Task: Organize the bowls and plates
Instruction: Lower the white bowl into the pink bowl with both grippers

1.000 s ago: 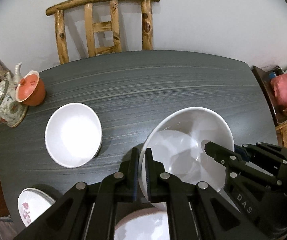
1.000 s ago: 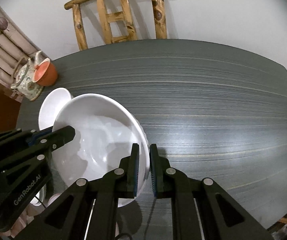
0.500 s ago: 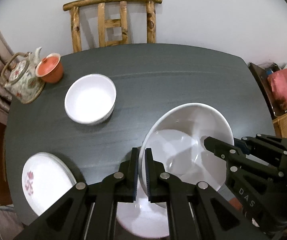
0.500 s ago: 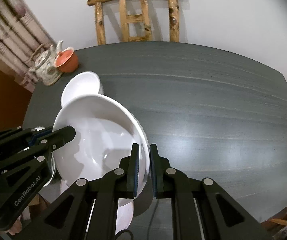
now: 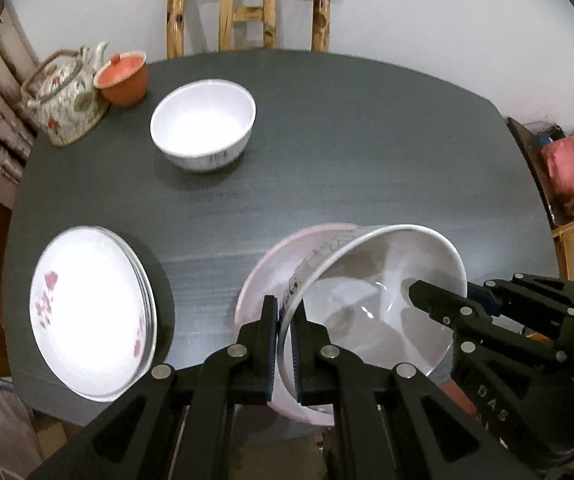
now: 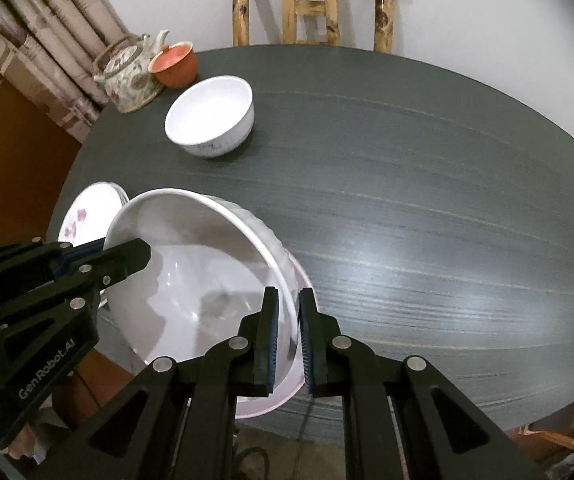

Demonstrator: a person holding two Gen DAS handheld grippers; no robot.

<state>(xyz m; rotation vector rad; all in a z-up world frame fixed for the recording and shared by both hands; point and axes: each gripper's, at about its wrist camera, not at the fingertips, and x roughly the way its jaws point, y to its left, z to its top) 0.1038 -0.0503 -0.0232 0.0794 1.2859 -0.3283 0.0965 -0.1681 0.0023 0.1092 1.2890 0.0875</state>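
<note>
Dark wooden table (image 5: 347, 152) near a white wall: left gripper (image 5: 285, 344) and right gripper (image 6: 287, 336), jaws clamped on opposite rims, share a large white bowl (image 5: 379, 300) over a near-edge pink plate (image 5: 271, 264), probably for stacking.

Two white bowls are in view, a large bowl (image 5: 387, 292) near the bench's (image 5: 347, 140) front edge and a small bowl (image 5: 203, 124) toward its far side. One pink plate (image 5: 271, 276) lies under the large bowl, and one stack of flowered plates (image 5: 91, 316), its number unclear, sits left of it. Beyond the small bowl stand one teapot (image 5: 65, 96), one orange lidded cup (image 5: 123, 78) and one wooden chair (image 5: 249, 8).
</note>
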